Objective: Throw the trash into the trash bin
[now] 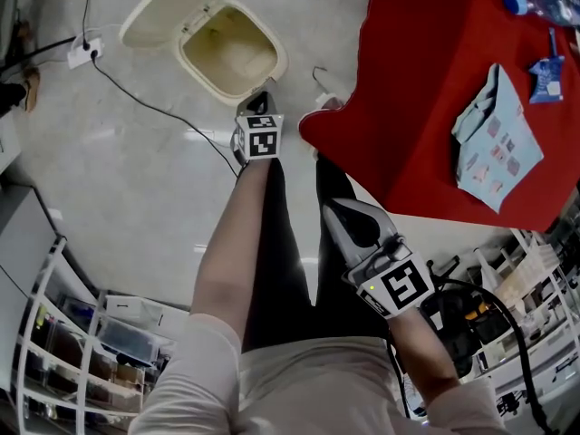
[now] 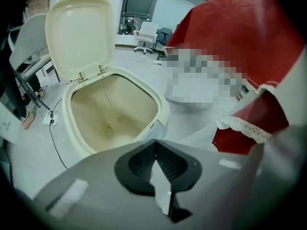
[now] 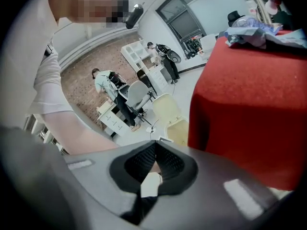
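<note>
Floor, head view: pale floor (image 1: 136, 170) fills the left; the trash bin (image 1: 214, 85) stands at upper middle, lid open.
Counter, head view: red counter (image 1: 426, 89) at upper right carries the trash: a light-blue wrapper (image 1: 497, 139), a small blue packet (image 1: 546, 75) and a bottle (image 1: 544, 3).
Grippers, head view: left gripper (image 1: 262, 96) is just below the bin; right gripper (image 1: 331, 211) is at lower middle, apart from the trash.
Left gripper view: jaws are together with nothing between them; the bin is just above them.
Right gripper view: jaws are together and empty; the counter is at right.
</note>
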Demonstrator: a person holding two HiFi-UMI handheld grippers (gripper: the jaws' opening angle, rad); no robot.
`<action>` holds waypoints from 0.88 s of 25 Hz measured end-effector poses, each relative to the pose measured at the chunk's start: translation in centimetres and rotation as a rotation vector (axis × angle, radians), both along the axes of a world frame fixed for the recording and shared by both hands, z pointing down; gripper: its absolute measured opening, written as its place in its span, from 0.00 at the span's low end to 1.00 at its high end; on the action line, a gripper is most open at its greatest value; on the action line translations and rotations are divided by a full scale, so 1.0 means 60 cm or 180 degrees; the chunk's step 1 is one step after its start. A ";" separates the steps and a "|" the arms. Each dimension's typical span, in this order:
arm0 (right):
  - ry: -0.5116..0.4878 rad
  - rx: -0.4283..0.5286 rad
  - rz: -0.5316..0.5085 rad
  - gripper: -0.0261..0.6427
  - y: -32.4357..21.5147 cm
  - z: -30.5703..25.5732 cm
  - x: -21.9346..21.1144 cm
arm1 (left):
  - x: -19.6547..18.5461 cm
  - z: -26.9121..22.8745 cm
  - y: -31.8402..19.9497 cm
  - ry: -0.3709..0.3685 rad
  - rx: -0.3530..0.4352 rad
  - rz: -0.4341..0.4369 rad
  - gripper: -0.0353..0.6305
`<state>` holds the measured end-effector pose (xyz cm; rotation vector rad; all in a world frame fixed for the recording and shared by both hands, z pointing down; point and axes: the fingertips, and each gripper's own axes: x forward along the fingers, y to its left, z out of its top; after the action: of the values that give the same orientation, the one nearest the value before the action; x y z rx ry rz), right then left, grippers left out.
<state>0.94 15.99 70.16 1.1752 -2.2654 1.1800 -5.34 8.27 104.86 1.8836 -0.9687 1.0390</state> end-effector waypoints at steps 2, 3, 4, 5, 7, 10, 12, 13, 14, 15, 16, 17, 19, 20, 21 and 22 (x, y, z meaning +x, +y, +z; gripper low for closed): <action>-0.0005 0.0010 -0.0011 0.04 -0.003 -0.002 -0.001 | 0.001 -0.002 -0.001 -0.0019 -0.0033 -0.0006 0.06; -0.0007 0.0010 -0.0018 0.04 -0.003 -0.002 -0.001 | 0.000 -0.002 -0.002 -0.0025 -0.0045 -0.0023 0.06; -0.0008 0.0003 -0.0031 0.04 -0.003 -0.001 -0.001 | 0.000 -0.004 -0.004 -0.0023 -0.0047 -0.0047 0.06; -0.0009 -0.0014 -0.0050 0.04 -0.002 0.000 -0.003 | -0.001 -0.008 -0.007 -0.0016 -0.0043 -0.0067 0.06; -0.0012 -0.0064 -0.0104 0.04 0.000 0.002 -0.007 | -0.002 -0.023 -0.014 0.0012 -0.0033 -0.0082 0.06; -0.0011 -0.0049 -0.0174 0.04 0.002 -0.007 -0.008 | 0.000 -0.056 -0.012 0.0083 -0.0020 -0.0030 0.06; -0.0020 -0.0010 -0.0193 0.04 -0.001 -0.022 -0.008 | -0.003 -0.081 -0.007 0.0083 0.0019 0.0012 0.06; -0.0027 0.0009 -0.0198 0.04 -0.003 -0.031 -0.007 | -0.006 -0.096 -0.006 0.0084 0.0042 0.0012 0.06; -0.0032 0.0030 -0.0202 0.04 -0.005 -0.041 -0.007 | -0.009 -0.110 -0.005 0.0089 0.0061 0.0000 0.06; -0.0034 0.0052 -0.0206 0.04 -0.007 -0.051 -0.006 | -0.011 -0.126 -0.004 0.0097 0.0079 -0.0017 0.06; -0.0033 0.0073 -0.0212 0.04 -0.008 -0.061 -0.004 | -0.014 -0.141 -0.003 0.0105 0.0095 -0.0035 0.06; -0.0031 0.0093 -0.0218 0.04 -0.009 -0.071 -0.003 | -0.016 -0.157 -0.002 0.0113 0.0110 -0.0052 0.06; -0.0028 0.0133 -0.0229 0.04 -0.009 -0.089 0.000 | -0.021 -0.191 0.000 0.0134 0.0144 -0.0086 0.06; -0.0026 0.0155 -0.0237 0.04 -0.009 -0.097 0.001 | -0.025 -0.208 -0.001 0.0143 0.0172 -0.0104 0.06; -0.0022 0.0179 -0.0248 0.04 -0.009 -0.104 0.002 | -0.029 -0.224 -0.002 0.0145 0.0213 -0.0120 0.06; -0.0015 0.0200 -0.0257 0.04 -0.009 -0.111 0.004 | -0.032 -0.242 -0.005 0.0148 0.0265 -0.0131 0.06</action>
<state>1.21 15.45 63.51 1.0929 -2.3460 1.0903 -7.26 7.97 90.34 1.9387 -1.0336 0.9397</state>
